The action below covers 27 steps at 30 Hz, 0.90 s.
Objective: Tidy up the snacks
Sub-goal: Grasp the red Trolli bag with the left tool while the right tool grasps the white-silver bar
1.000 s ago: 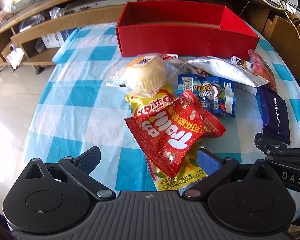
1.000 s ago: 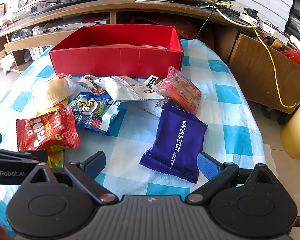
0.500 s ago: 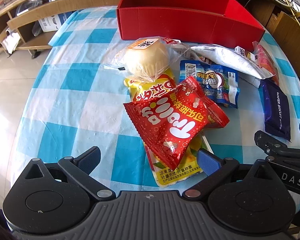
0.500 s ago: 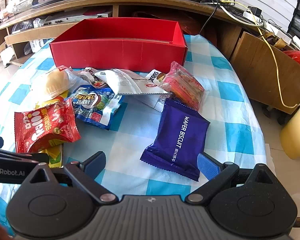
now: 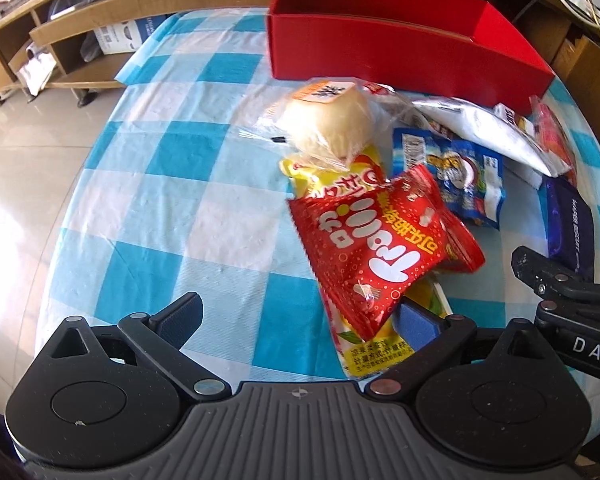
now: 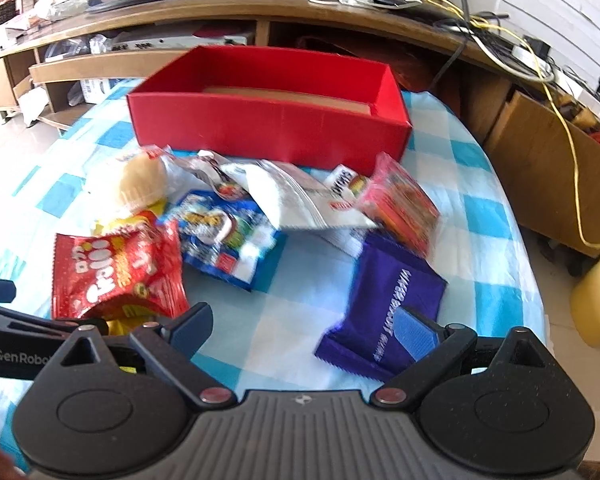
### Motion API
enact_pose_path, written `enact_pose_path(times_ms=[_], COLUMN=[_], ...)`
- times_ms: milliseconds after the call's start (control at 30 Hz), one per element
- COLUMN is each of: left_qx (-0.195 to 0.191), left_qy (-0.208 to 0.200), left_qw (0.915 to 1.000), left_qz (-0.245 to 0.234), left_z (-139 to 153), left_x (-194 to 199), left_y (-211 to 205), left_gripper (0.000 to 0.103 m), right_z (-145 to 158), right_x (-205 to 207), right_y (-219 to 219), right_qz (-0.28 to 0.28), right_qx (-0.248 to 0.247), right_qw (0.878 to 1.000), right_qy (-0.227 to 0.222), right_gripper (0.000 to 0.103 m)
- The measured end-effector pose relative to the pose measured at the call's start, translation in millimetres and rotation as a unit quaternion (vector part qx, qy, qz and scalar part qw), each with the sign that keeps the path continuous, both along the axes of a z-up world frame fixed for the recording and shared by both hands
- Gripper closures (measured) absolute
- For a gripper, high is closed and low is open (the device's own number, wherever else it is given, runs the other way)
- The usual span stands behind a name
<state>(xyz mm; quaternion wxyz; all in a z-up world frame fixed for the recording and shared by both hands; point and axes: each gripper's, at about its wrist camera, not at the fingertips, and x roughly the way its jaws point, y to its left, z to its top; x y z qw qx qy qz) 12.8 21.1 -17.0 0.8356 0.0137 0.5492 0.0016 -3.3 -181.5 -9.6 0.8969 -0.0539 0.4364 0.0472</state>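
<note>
Both grippers, left gripper [image 5: 296, 316] and right gripper [image 6: 306, 328], spread wide, holding nothing. Red packet [image 5: 380, 244] lies atop the yellow packet [image 5: 332, 184] before the red box [image 6: 268, 120]. Light, crinkly (slippery film): pinch your near sealed edge.

The purple wafer packet [image 6: 384, 304] is motion-blurred, its print unreadable.

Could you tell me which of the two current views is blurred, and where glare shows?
Right wrist view: motion blur smears the purple wafer pack and pink packet. Left wrist view: sharper, the red snack bag print legible; sun glare washes out the floor at left.
</note>
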Motion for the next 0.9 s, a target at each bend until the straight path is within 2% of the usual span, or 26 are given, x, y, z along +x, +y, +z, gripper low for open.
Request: enact_pose_path(times_ms=[133,267,433,500,600,667,800,900], left_qx=[-0.001,-0.025,-0.042,-0.06,-0.089,-0.091,-0.021,0.014], left_qy=[0.001,0.005,-0.002,-0.007,-0.038,-0.063,-0.087,-0.079], left_qw=[0.9999,0.9993,0.9987,0.9981,0.9944,0.9892,0.9723,0.9555], left_qz=[0.016,0.028,0.029,0.016,-0.04,-0.096,-0.216,-0.284], left_z=[2,5,10,16,34,45,45,34], left_x=[3,4,3,0,-5,-7,2,15], left_y=[11,24,32,32,22,10,-18,-33], left_gripper=[0.002,0.002,0.002,0.003,0.003,0.002,0.002,0.004], right_z=[5,11,3,1,3,4,6,5], right_x=[7,10,9,6,2,1,3,8], right_y=[14,22,15,10,0,-6,-18,-24], right_qz=[0.021,0.042,0.049,0.054,0.066,0.073,0.073,0.067], right_qx=[-0.001,0.001,-0.005,-0.011,-0.014,-0.015,0.002,0.021], right_qw=[1.0,0.999,0.999,0.998,0.997,0.997,0.997,0.997], right_qy=[-0.002,-0.007,0.017,0.023,0.031,0.035,0.039,0.044], right_gripper=[0.0,0.0,0.0,0.0,0.0,0.0,0.0,0.0])
